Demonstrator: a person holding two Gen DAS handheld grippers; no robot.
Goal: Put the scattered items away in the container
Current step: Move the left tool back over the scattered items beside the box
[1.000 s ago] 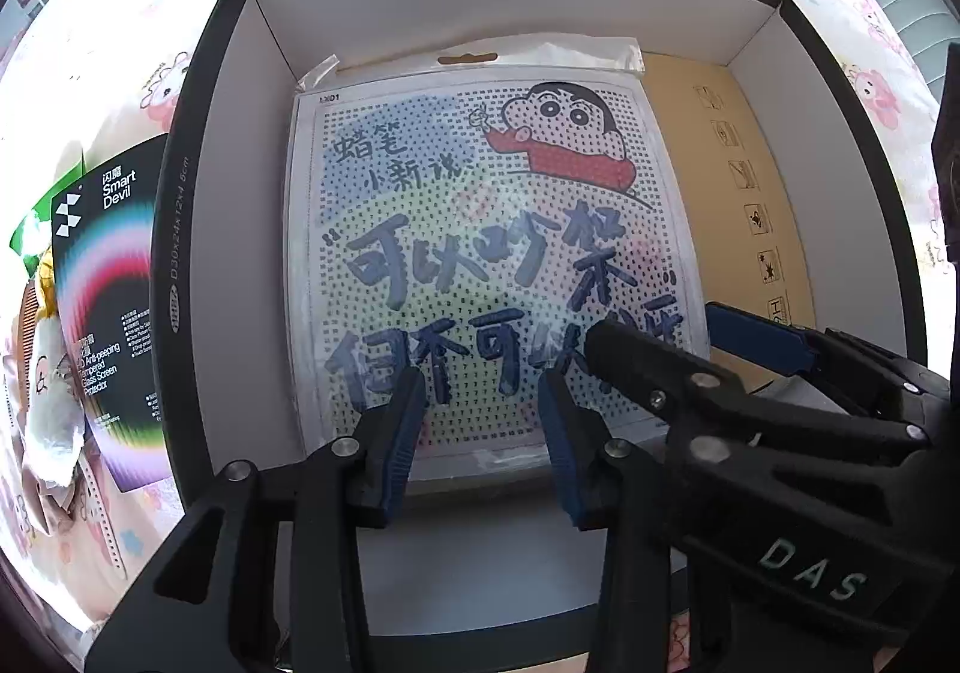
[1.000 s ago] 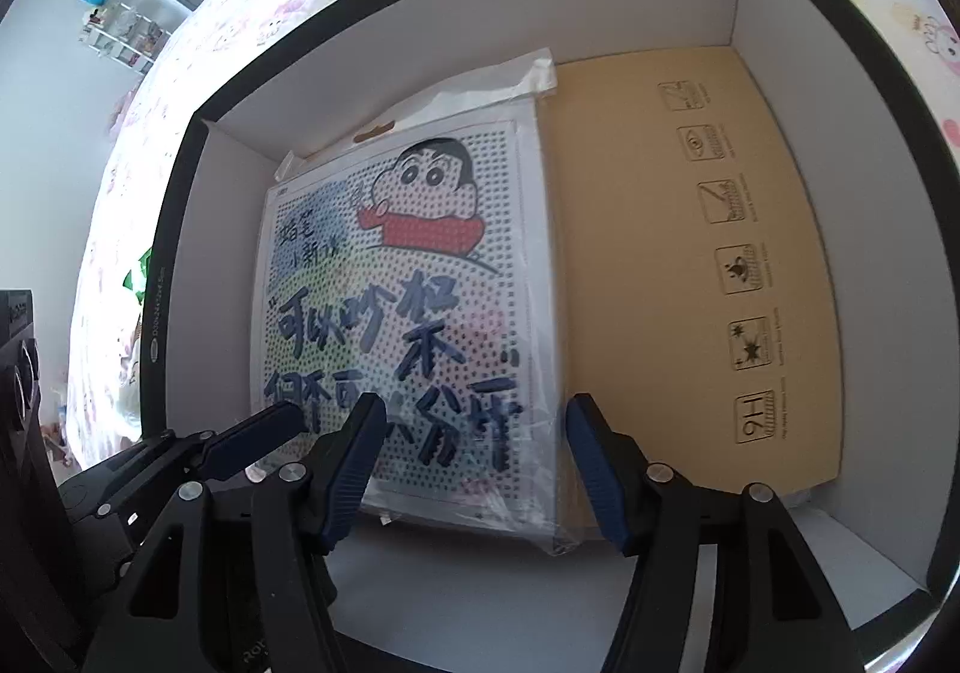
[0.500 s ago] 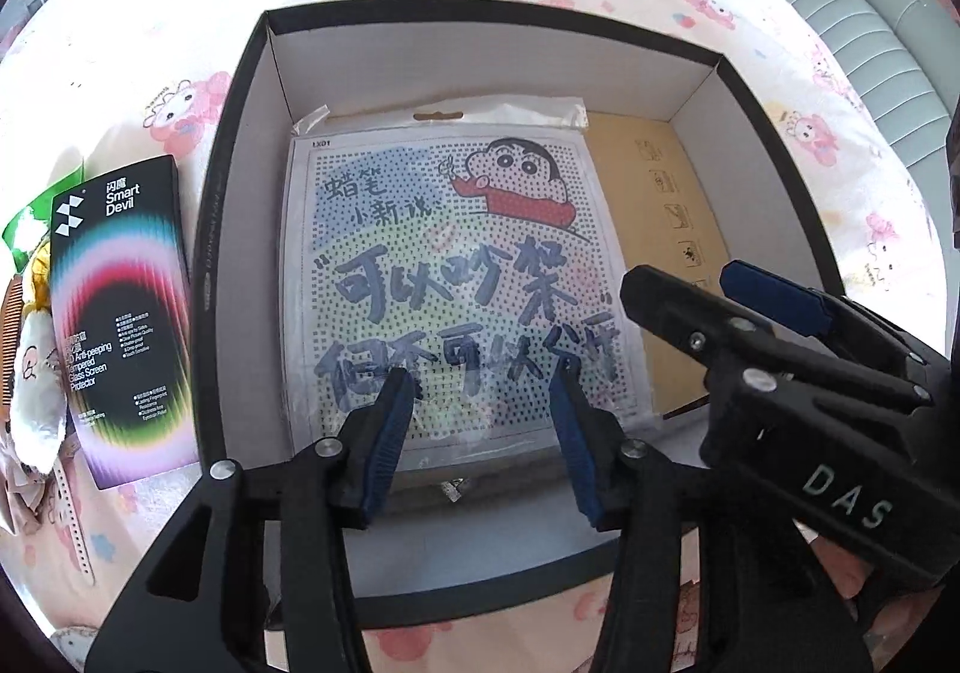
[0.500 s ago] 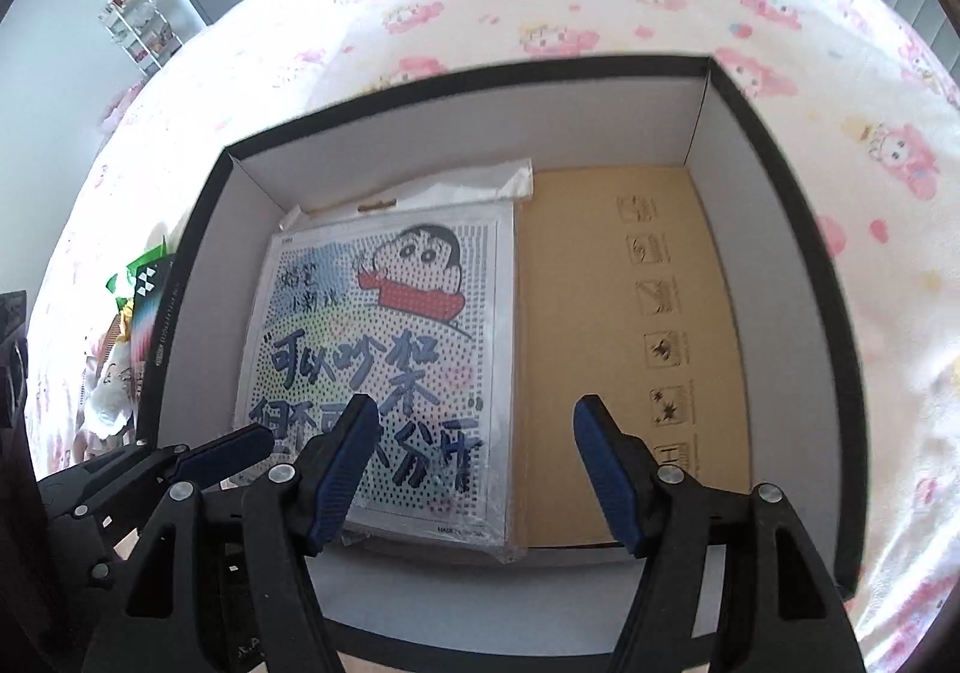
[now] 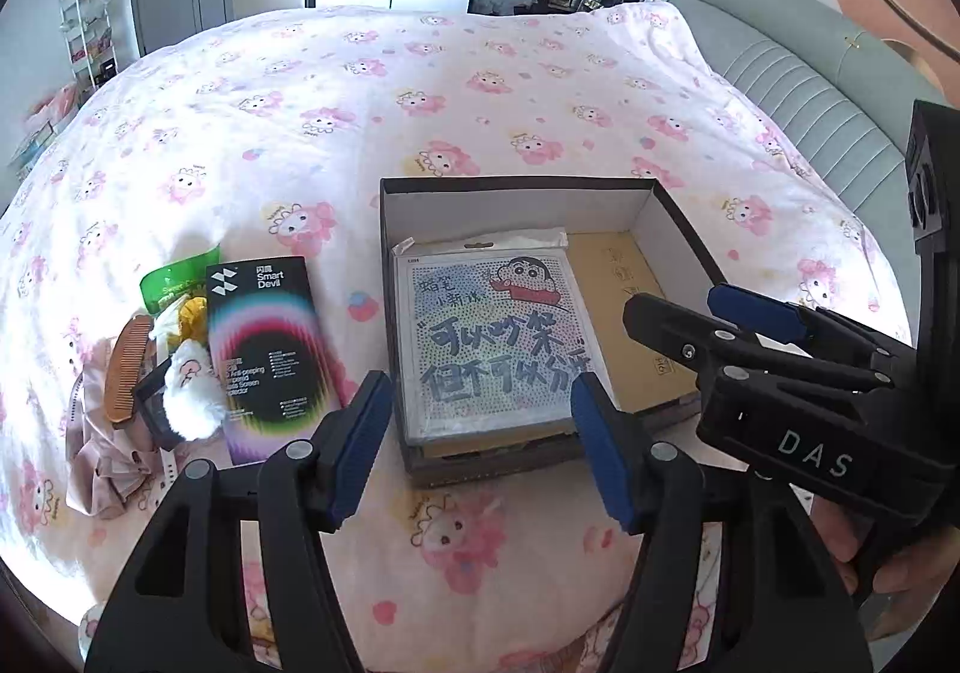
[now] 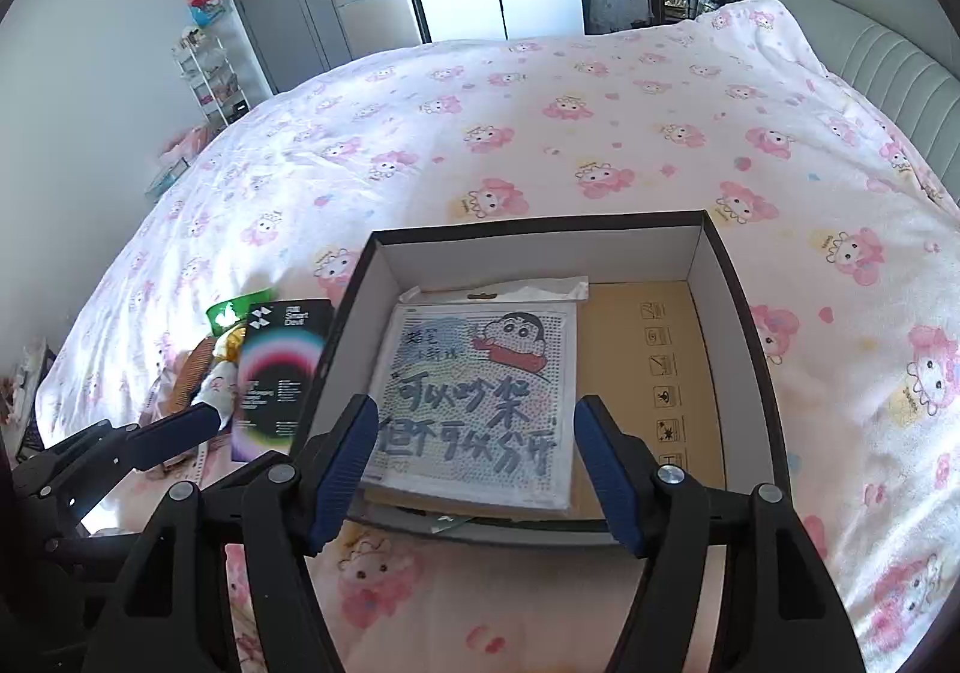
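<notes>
Fingers of both the left gripper (image 5: 480, 445) and right gripper (image 6: 474, 469) gape wide and empty above the box (image 6: 738, 313); judging by the bagged cartoon sheet (image 6: 480, 397) inside, next comes the screen-protector pack (image 5: 264, 349) on the bed (image 5: 420, 91).

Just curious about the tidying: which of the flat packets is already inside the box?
The cartoon bead-art packet lies inside the box; the black Smart Devil packet lies outside on the bedspread.

Both wrist cameras look forward and down from above the near edge of the bed (image 5: 480, 91), facing its far end and the wardrobes beyond. The left view sits left of the box (image 5: 516, 187), taking in the scattered pile (and the right tongs (image 5: 708, 313) at its right edge). The right view hangs closer over the box (image 6: 540, 229). They share box, pile and bedspread.
</notes>
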